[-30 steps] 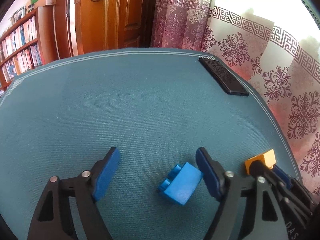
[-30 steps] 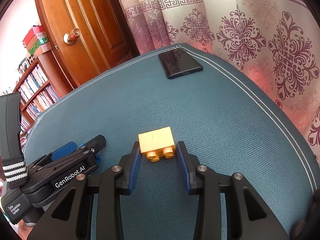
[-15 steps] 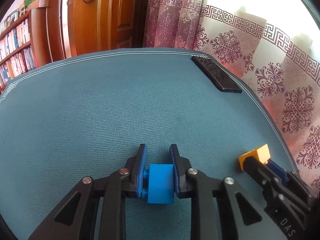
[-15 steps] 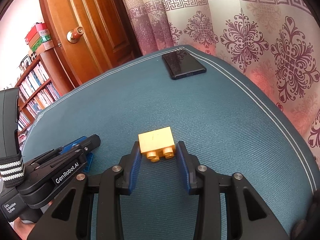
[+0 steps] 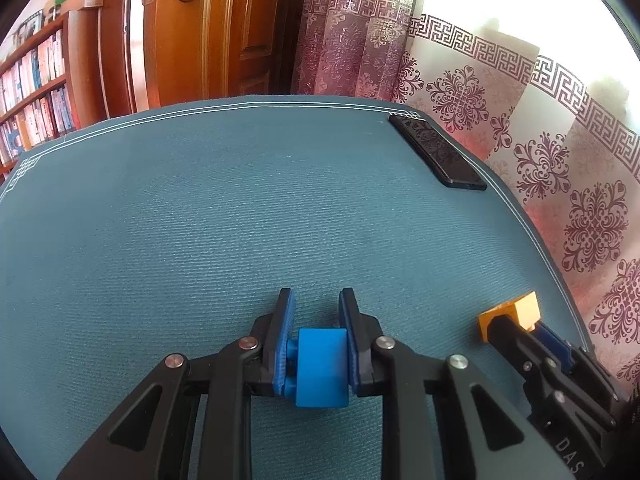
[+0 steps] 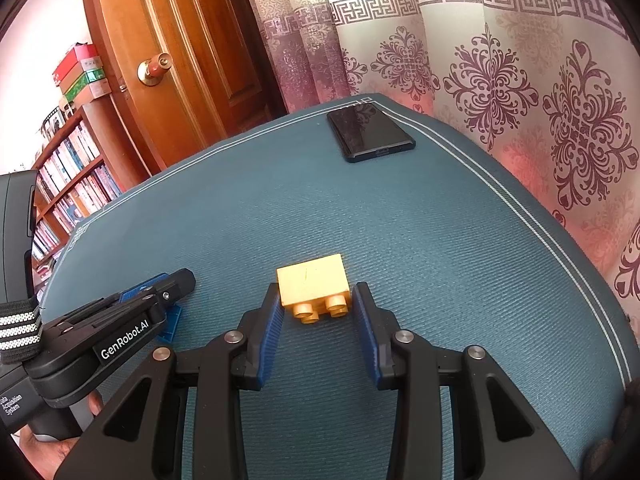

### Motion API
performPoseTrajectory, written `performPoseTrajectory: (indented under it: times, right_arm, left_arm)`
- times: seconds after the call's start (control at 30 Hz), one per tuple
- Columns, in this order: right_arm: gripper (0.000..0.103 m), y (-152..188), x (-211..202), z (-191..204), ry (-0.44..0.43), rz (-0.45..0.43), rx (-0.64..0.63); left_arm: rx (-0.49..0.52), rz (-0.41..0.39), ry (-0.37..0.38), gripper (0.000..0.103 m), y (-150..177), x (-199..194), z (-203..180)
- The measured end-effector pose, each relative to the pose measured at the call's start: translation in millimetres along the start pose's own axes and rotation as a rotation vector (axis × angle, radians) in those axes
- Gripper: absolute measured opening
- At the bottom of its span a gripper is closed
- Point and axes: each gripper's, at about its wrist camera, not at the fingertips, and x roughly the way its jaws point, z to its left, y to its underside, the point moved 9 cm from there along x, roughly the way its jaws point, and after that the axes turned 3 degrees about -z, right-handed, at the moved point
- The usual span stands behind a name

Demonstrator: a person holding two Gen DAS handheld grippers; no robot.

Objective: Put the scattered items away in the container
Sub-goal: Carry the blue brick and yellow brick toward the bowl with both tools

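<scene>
On the teal tabletop (image 5: 200, 220), nearest the cameras, 1 blue brick (image 5: 321, 366) was clamped between the pads of the left tool (image 5: 316, 340). Just beyond, 1 yellow brick (image 6: 313, 288) was straddled by the right tool (image 6: 318, 320), jaws apart, apparently not yet pinched. Step judged: pickup; next, closing on yellow & carrying both off. No container was seen. Farthest: 1 black phone (image 6: 370, 132).
</scene>
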Motion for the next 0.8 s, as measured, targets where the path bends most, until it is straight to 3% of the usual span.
performPoseTrajectory:
  times: [0.43, 0.8]
  right_arm:
    - [0.037, 1, -1, 4, -0.008, -0.001, -0.009]
    - [0.037, 2, -2, 7, -0.030, 0.000, -0.005]
  left_arm:
    - [-0.036, -0.005, -0.014, 0.026, 2, -8, 12]
    - [-0.009, -0.016, -0.042, 0.026, 9, -17, 16]
